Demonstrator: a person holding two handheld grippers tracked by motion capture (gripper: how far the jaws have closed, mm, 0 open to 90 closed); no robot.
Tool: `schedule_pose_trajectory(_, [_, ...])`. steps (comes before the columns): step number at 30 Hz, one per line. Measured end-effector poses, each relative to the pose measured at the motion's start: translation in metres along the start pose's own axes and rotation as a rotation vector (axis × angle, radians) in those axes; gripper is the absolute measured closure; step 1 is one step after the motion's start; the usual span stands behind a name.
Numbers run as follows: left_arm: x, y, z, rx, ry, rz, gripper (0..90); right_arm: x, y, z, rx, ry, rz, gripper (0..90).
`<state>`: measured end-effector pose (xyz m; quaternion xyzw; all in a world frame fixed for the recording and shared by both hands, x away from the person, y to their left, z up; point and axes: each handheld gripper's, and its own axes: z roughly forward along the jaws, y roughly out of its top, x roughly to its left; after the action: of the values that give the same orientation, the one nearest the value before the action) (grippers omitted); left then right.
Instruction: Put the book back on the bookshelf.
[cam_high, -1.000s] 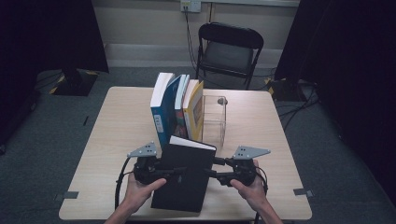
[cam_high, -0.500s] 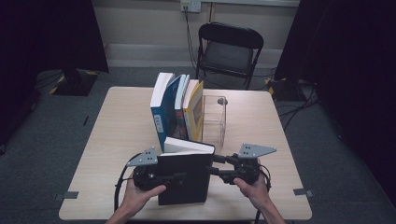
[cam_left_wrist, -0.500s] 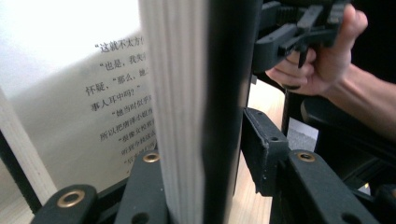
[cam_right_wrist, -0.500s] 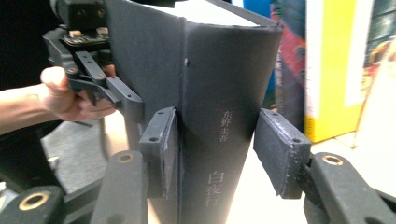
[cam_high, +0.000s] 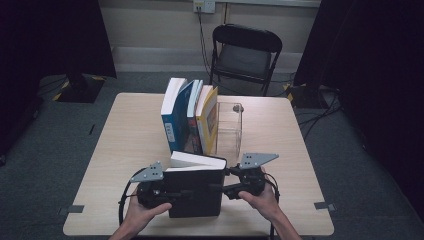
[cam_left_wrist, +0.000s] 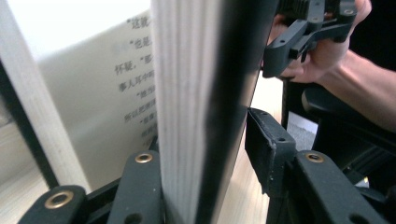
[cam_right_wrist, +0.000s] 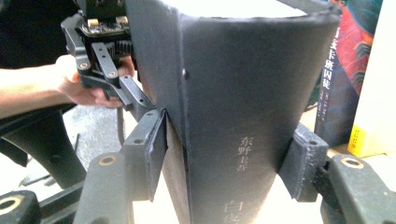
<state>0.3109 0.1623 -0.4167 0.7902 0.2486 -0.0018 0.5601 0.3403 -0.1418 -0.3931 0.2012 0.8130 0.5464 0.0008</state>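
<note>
1. Bottom centre of the high view: a black book (cam_high: 195, 192) stands tilted on the table (cam_high: 110, 150), held from both sides.
2. The left gripper (cam_high: 167, 195), lower left, pinches its page edge; its jaws have just been opening slightly.
3. The right gripper (cam_high: 225, 189) clasps the spine, having just widened.
4. Farther up, a row of books (cam_high: 190, 120) stands against a clear bookend (cam_high: 229, 127).
5. A chair (cam_high: 245, 55) sits at top centre.
</note>
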Motion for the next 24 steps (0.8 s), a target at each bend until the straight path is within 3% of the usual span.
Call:
schedule_pose_trajectory(3, [0.005, -0.004, -0.009, -0.003, -0.029, -0.02, 59.1, 0.006, 0.002, 0.002, 0.02, 0.007, -0.029, 44.2])
schedule_pose_trajectory(7, [0.004, -0.008, -0.014, -0.016, -0.024, -0.019, 57.4, 0.012, 0.004, 0.006, 0.033, 0.02, -0.065, 44.4])
schedule_pose_trajectory(11, [0.003, -0.007, -0.012, -0.016, -0.014, -0.011, 56.5, 0.013, 0.009, 0.014, 0.02, 0.024, -0.058, 39.6])
schedule_pose_trajectory(17, [0.008, -0.006, -0.016, -0.01, -0.056, -0.039, 52.7, 0.011, 0.012, 0.015, 0.026, 0.054, -0.065, 45.4])
schedule_pose_trajectory(20, [0.008, -0.006, -0.022, -0.003, -0.034, -0.026, 51.1, 0.012, 0.013, 0.012, 0.029, 0.057, -0.078, 46.3])
schedule_pose_trajectory(24, [0.012, -0.009, -0.036, -0.038, -0.004, -0.052, 47.4, 0.013, 0.013, 0.01, 0.025, 0.052, -0.081, 48.8])
